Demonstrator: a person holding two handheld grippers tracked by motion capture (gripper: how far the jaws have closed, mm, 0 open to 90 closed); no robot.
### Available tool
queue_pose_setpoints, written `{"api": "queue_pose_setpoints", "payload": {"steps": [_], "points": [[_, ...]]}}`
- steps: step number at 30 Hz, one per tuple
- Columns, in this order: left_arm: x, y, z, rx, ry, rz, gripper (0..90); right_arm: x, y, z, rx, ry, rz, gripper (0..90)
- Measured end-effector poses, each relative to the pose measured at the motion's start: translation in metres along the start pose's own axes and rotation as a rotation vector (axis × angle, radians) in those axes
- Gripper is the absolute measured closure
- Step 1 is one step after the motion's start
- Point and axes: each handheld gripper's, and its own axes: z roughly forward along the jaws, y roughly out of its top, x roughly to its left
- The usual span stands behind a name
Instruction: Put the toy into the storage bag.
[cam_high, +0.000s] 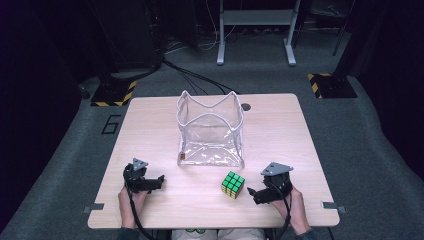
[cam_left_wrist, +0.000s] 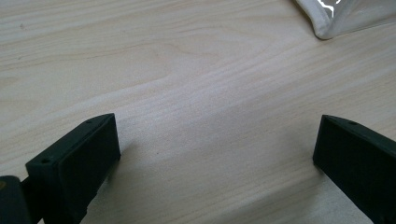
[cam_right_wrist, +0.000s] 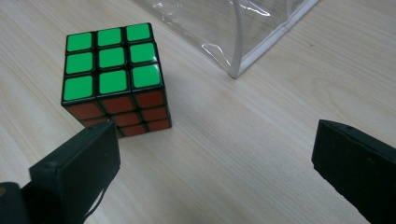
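- Fingers of the right gripper spread wide, nothing between them; in the right gripper view the fingers stand apart with bare tabletop in the gap
- Fingers of the left gripper likewise spread wide and empty; in the left gripper view one finger rises at each lower corner over bare wood
- Count: two grippers, one puzzle cube, one clear plastic bag, one tabletop
- Puzzle cube: rests on the tabletop near the front edge, just beside the right gripper on its left, and just in front of the bag's near right corner, not touching it
- Orientation: green face up, red face toward the right gripper; no long axis, all sides equal; turned slightly askew to the tabletop edge
- Clear plastic bag: stands upright and open at mid-tabletop, white-edged rim sagging inward; a corner shows in the left gripper view
- Left gripper: near the front left of the tabletop, well apart from the cube
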Motion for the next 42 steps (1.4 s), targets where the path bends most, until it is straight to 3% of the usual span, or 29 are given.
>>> {"api": "queue_pose_setpoints", "payload": {"steps": [26, 42], "points": [[0.0, 0.0, 0.0, 0.0, 0.0, 0.0, 0.5, 0.024, 0.017, 0.018, 0.023, 0.104, -0.037, 0.6], [0.0, 0.0, 0.0, 0.001, 0.0, 0.002, 0.6, 0.039, 0.028, 0.035, 0.046, 0.14, -0.075, 2.4]]}}
